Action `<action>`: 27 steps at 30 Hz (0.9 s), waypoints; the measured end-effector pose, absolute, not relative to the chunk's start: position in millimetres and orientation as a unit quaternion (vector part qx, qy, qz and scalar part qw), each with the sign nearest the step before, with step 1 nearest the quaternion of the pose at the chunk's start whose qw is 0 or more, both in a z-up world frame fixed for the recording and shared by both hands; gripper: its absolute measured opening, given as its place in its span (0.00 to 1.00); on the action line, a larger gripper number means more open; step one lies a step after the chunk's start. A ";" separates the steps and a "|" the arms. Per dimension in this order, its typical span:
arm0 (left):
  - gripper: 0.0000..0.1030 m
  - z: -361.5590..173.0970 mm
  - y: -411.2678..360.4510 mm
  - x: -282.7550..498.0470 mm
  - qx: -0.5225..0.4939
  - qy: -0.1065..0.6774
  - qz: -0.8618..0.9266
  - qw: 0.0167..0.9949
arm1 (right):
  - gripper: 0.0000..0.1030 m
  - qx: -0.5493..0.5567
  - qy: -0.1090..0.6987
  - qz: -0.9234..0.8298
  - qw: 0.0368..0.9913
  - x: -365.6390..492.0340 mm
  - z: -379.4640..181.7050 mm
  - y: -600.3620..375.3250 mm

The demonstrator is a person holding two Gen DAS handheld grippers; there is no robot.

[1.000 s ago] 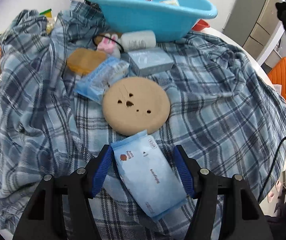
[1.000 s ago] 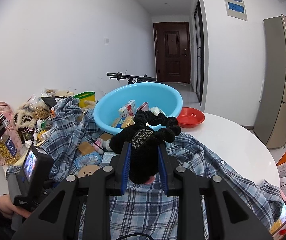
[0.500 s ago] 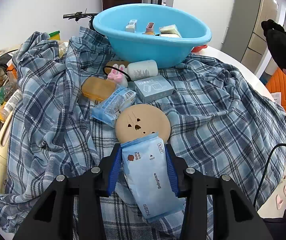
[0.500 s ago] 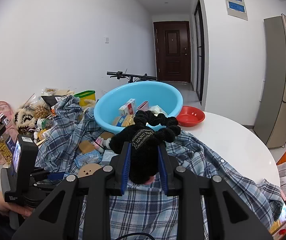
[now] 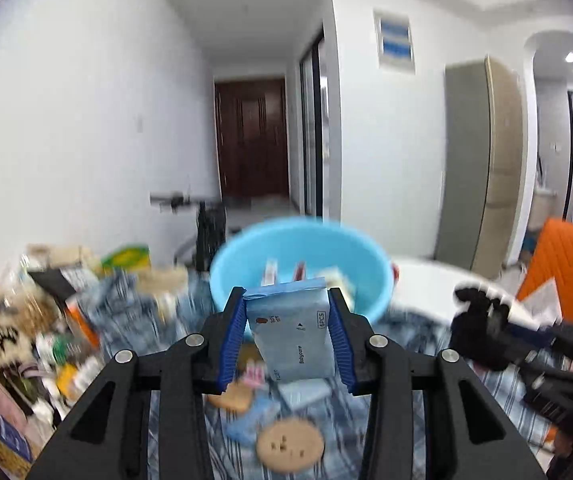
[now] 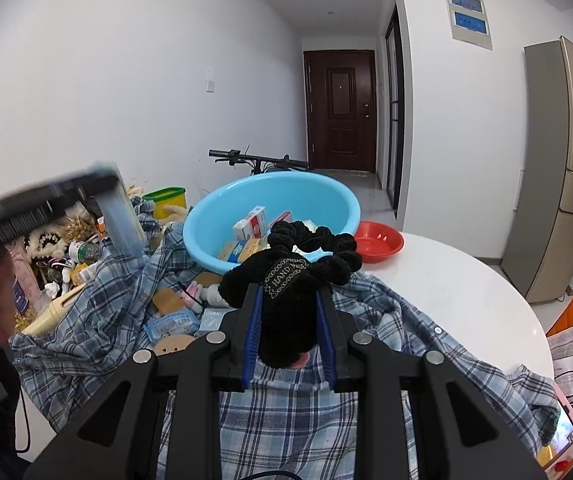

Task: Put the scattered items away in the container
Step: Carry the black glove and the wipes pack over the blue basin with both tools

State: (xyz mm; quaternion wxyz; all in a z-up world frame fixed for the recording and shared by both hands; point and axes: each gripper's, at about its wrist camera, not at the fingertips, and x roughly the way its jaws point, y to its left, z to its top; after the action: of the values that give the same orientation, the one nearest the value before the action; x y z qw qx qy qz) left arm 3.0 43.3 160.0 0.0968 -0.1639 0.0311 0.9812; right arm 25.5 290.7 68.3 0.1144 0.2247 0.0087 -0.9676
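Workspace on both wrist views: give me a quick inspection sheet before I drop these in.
Surface: round white table, partly draped with a blue plaid shirt.
Job's things: light blue plastic basin holding small boxes; pale blue wipes packet; black plush toy; round tan cork disc, small packets and a grey box on the shirt.
Clutter: jars, bags and snacks at the table's left edge; red bowl beside the basin.
Grippers: left gripper shut on the packet; right gripper shut on the toy.
Cables: black cable at the table's left edge.
Surroundings: bicycle handlebar, brown door, fridge, orange chair.
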 end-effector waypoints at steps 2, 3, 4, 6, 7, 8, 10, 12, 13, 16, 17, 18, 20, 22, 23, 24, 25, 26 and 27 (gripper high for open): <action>0.41 170.2 41.3 10.0 -0.148 0.027 0.984 0.099 | 0.23 0.223 0.009 -0.968 0.115 26.6 69.4 289.8; 0.41 173.4 40.3 12.5 -0.144 0.025 0.984 0.100 | 0.24 0.222 0.010 -0.968 0.116 27.1 69.7 289.1; 0.41 174.6 39.4 15.0 -0.142 0.024 0.985 0.100 | 0.24 0.222 0.011 -0.968 0.118 27.6 69.7 288.2; 0.41 175.3 38.0 17.5 -0.142 0.026 0.985 0.099 | 0.24 0.221 0.013 -0.968 0.120 29.0 69.3 286.6; 0.41 175.6 37.5 17.4 -0.145 0.025 0.984 0.100 | 0.24 0.222 0.014 -0.968 0.120 28.3 70.0 284.9; 0.41 174.7 37.1 17.2 -0.147 0.024 0.984 0.101 | 0.24 0.222 0.015 -0.967 0.121 27.7 70.1 283.9; 0.41 171.7 37.8 16.1 -0.156 0.024 0.982 0.102 | 0.24 0.222 0.017 -0.967 0.121 27.8 70.0 283.1; 0.41 168.3 39.5 12.7 -0.169 0.027 0.980 0.101 | 0.24 0.220 0.017 -0.968 0.121 28.3 71.0 282.7; 0.41 166.9 41.0 11.5 -0.174 0.027 0.979 0.101 | 0.24 0.218 0.017 -0.968 0.121 28.8 71.8 282.8; 0.41 163.9 42.1 9.5 -0.178 0.022 0.979 0.101 | 0.24 0.214 0.019 -0.969 0.123 30.3 74.1 281.9; 0.41 163.2 42.4 9.3 -0.178 0.022 0.979 0.100 | 0.24 0.214 0.018 -0.969 0.126 30.4 74.5 281.8; 0.41 162.6 42.8 8.9 -0.179 0.022 0.979 0.099 | 0.24 0.213 0.017 -0.968 0.130 30.2 75.4 281.6; 0.41 162.2 43.7 6.7 -0.180 0.022 0.979 0.097 | 0.24 0.210 0.018 -0.968 0.133 29.4 77.8 280.2; 0.41 163.1 43.8 1.3 -0.181 0.023 0.979 0.094 | 0.24 0.203 0.024 -0.969 0.136 25.1 84.2 276.8; 0.41 164.8 43.4 -3.9 -0.177 0.023 0.980 0.092 | 0.23 0.198 0.026 -0.970 0.140 21.2 88.9 275.0; 0.41 167.1 42.8 -10.5 -0.171 0.021 0.981 0.091 | 0.23 0.192 0.027 -0.970 0.147 15.7 94.1 273.2; 0.41 169.2 42.0 -17.9 -0.164 0.020 0.982 0.090 | 0.24 0.185 0.026 -0.970 0.153 8.3 99.6 272.1; 0.41 171.8 42.5 -28.6 -0.156 0.020 0.983 0.094 | 0.23 0.181 0.023 -0.971 0.156 -0.3 104.5 272.0; 0.41 173.6 43.4 -41.0 -0.152 0.020 0.983 0.106 | 0.24 0.180 0.018 -0.971 0.159 -11.0 110.0 272.5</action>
State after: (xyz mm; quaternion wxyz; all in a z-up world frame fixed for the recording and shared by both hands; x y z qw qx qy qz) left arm -41.0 43.4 173.6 0.1059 -0.1518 0.0203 0.9825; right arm -11.0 272.5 110.0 0.1587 0.1795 0.0178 -0.9707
